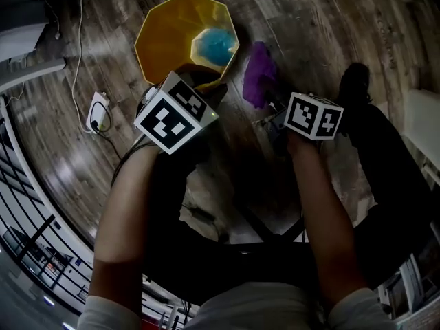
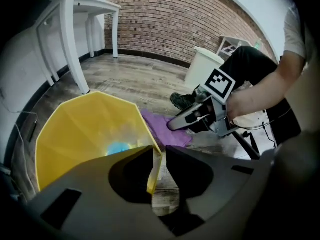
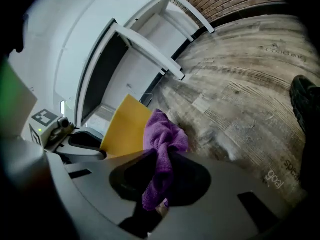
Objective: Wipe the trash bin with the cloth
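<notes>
At the far left a white charger plug (image 1: 98, 111) lies on the wooden floor (image 1: 309, 26) with its cable trailing off, well clear of the work. Next comes the yellow trash bin (image 1: 165, 40), its many-sided mouth open towards the head camera, with a pale blue thing (image 1: 214, 45) lying in its bottom.

The left claw (image 2: 159, 159) straddles the near rim of the bin, one jaw inside and one outside. It is set narrow: the thin yellow wall lies against the inner jaw, and a strip of floor shows between the wall and the other jaw, so the pads do not seem to be pressing. Its place there is most likely to steady the light bin, which would otherwise slide or tip under a wipe.

Just right of the bin, the purple cloth (image 1: 260, 74) hangs clear of the floor. The right claw (image 3: 161, 156) is clamped on a fold of it, so the loose bunch sticks out past the jaws as a soft pad, facing the bin's outer wall but apart from it. Wiping looks not yet begun. Further right stands a black shoe (image 1: 354, 81)
</notes>
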`<state>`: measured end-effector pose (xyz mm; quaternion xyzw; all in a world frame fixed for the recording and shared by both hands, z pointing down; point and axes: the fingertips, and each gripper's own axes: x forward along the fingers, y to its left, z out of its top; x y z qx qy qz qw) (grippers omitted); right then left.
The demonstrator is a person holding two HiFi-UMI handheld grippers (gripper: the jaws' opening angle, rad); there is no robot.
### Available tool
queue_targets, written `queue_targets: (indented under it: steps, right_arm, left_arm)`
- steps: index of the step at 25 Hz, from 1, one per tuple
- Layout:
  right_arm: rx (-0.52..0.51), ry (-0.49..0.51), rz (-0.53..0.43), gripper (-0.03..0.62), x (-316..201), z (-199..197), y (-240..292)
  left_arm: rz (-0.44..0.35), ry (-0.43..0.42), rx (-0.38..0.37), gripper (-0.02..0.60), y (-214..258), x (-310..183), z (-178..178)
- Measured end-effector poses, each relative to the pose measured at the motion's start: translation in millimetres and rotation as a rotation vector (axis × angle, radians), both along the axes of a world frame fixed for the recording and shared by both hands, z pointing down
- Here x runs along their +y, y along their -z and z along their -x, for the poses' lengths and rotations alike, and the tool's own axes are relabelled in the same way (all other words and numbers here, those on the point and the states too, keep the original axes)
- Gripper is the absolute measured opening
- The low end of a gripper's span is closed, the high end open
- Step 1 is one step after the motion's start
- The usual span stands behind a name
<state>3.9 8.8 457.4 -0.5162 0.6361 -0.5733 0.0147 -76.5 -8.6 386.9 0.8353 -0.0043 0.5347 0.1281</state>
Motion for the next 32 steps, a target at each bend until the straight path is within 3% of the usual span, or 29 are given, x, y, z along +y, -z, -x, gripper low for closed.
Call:
queue_targets:
  steps: [3,8,12,15,19,32]
  right_arm:
    - [-0.034,-0.021,-0.031,0.071,4,1,22]
    - [-0.084,-0.038,-0.095,0.071,5,12,56]
    - [-0.137,-0.012,-0.159,0.071,6,34,78]
    - [-0.161,0.013,-0.177,0.071,7,50,82]
    - [-0.159,0.041,-0.168,0.071,1,55,72]
    - [-0.109,0.125,-0.095,0.071,-11,43,15]
  left_arm:
    - [-0.037,-0.079,-0.02,0.099,3,3,5]
    - [-0.111,-0.197,-0.121,0.114,-8,6,33]
    - [-0.117,-0.196,-0.163,0.11,-17,2,43]
    - [-0.127,-0.22,-0.162,0.059,-19,3,37]
    - [-0.141,-0.232,-0.148,0.023,-17,1,33]
    - [-0.118,-0.23,-0.113,0.021,-16,7,26]
